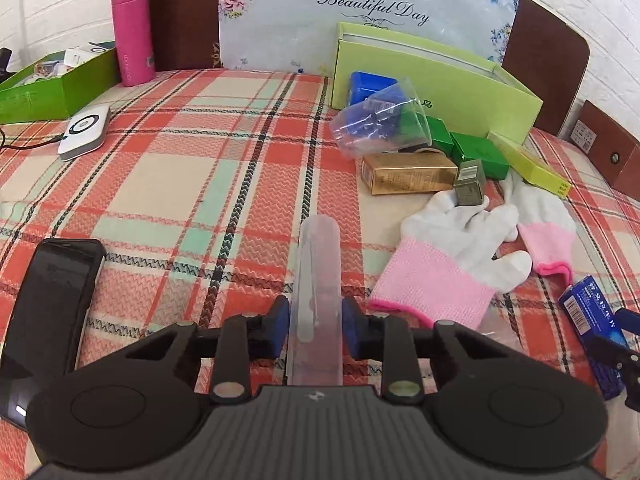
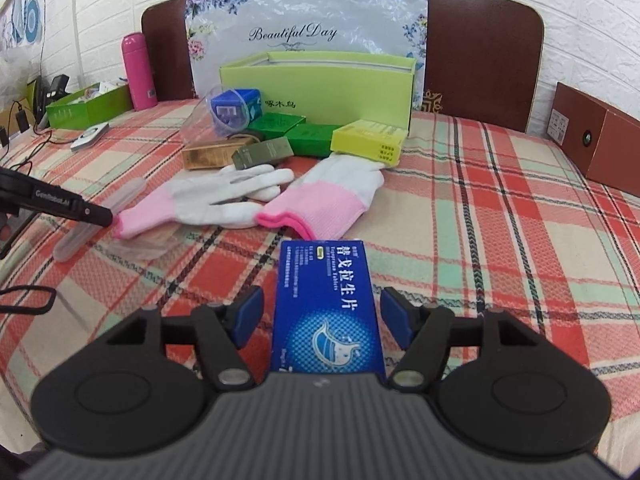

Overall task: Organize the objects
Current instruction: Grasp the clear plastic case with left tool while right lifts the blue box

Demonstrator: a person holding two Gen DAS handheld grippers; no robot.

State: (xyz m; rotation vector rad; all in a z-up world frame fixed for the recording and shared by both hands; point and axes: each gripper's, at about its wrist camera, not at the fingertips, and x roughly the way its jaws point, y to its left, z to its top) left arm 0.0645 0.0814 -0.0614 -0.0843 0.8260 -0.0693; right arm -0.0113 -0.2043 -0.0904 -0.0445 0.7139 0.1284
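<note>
Tube (image 1: 318, 304) (translucent) lies between left claw (image 1: 316, 330) pads.

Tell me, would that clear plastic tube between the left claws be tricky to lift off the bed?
Probably a little. The clear tube looks smooth and rounded, so it may slip or twist between the left gripper. It looks thin-walled and light, so lifting should take little effort, though hard squeezing might flex it. Let go on the checked bedcover, it could roll.

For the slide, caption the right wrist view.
Right gripper open around a blue medicine box on the plaid cloth, gloves just beyond.
</note>
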